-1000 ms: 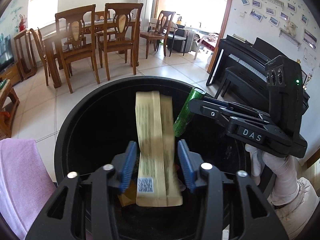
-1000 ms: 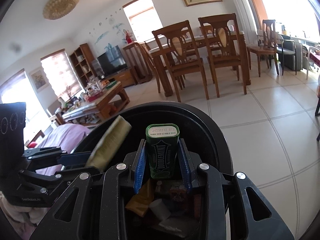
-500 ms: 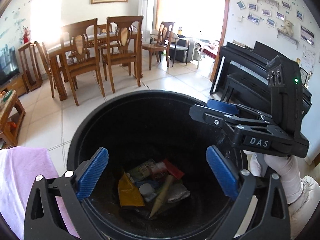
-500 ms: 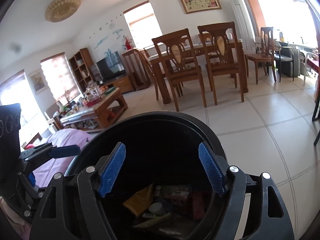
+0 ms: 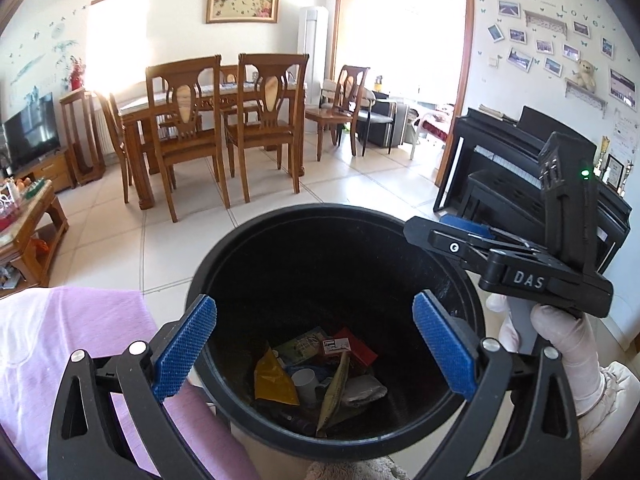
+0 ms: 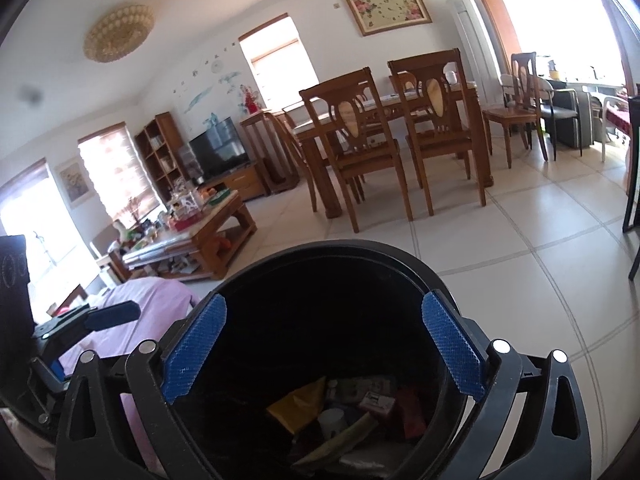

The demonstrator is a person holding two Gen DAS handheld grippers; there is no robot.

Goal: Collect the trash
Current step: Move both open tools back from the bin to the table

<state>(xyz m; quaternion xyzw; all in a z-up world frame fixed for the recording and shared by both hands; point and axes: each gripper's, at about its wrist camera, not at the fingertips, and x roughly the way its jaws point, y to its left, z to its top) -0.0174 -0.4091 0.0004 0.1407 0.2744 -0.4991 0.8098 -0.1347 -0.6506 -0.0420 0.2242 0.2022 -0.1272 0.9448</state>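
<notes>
Left claw (image 5: pixel 314 350) spread wide, ribbed blue pads bare, round glossy black bin (image 5: pixel 280 232) below it, crumpled wrappers (image 5: pixel 276 380) heaped on bin floor beneath both, right claw (image 6: pixel 324 346) likewise splayed, holding nothing, lilac cloth (image 5: pixel 60 332) to left.

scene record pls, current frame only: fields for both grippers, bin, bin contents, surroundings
left gripper: open, empty, over the bin mouth
right gripper: open, empty, over the bin mouth
bin: black, round, standing on the tiled floor
bin contents: yellow wrapper, red box, white cup, long tan packet, other scraps too dim to name
surroundings: pink cloth left of the bin, wooden dining chairs behind it, black piano to the right
</notes>
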